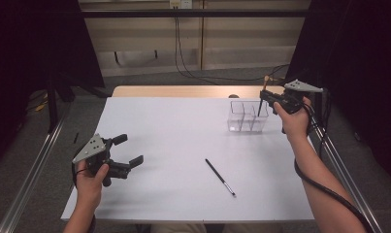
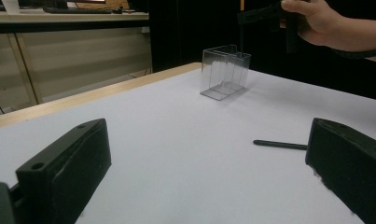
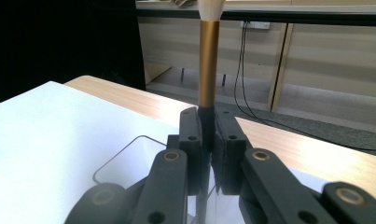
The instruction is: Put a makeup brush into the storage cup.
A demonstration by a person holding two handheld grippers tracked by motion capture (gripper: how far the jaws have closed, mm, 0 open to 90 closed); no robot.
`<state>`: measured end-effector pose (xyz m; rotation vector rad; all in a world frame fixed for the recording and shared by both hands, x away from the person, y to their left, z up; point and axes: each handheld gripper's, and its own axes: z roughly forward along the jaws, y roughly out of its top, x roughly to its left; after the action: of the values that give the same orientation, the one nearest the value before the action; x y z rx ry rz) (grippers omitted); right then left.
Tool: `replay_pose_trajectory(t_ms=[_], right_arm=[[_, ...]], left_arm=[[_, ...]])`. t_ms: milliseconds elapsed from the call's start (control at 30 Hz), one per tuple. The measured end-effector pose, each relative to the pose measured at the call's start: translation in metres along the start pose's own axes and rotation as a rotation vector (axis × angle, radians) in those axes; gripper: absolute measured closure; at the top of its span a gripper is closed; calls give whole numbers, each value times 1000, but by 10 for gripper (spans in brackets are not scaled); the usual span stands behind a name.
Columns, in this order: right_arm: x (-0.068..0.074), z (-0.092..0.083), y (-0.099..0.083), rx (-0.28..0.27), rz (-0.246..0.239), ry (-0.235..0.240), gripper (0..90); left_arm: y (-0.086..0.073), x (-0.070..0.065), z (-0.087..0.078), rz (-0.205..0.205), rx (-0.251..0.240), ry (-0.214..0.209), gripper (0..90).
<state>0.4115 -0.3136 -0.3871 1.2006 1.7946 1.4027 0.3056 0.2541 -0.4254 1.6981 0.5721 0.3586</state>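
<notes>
My right gripper (image 1: pixel 265 97) is shut on a make-up brush (image 1: pixel 260 106) and holds it upright, bristles up and black handle down. In the right gripper view its jaws (image 3: pixel 208 140) pinch the black handle just below the gold ferrule (image 3: pixel 208 60). The handle's lower end hangs at the right end of a clear divided box (image 1: pixel 246 117) at the back right of the white table; whether it is inside I cannot tell. A second, thin black brush (image 1: pixel 220 177) lies flat in the middle front. My left gripper (image 1: pixel 126 151) hovers open and holds nothing at the front left.
The white table top (image 1: pixel 173 131) has a strip of bare wood (image 1: pixel 183 91) along its far edge. From the left gripper view (image 2: pixel 209 140), the clear box (image 2: pixel 223 72) stands far ahead and the thin brush (image 2: pixel 279 144) lies near the right jaw. Metal rails run along both sides.
</notes>
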Motion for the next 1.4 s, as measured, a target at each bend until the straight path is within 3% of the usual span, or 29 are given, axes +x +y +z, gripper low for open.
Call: replay_pose_trajectory(t_ms=[1200,1267,1400], right_arm=[[-1,-1,-16,18,5,5,828],[0,-1,-15,15,5,8,803],[2,-2,-14,4,17,28,601]], left_arm=[[1,0,-1,3,-5,-1,0],[1,0,-1,3,-5,0,0],[1,0,-1,2,-7,5,0]])
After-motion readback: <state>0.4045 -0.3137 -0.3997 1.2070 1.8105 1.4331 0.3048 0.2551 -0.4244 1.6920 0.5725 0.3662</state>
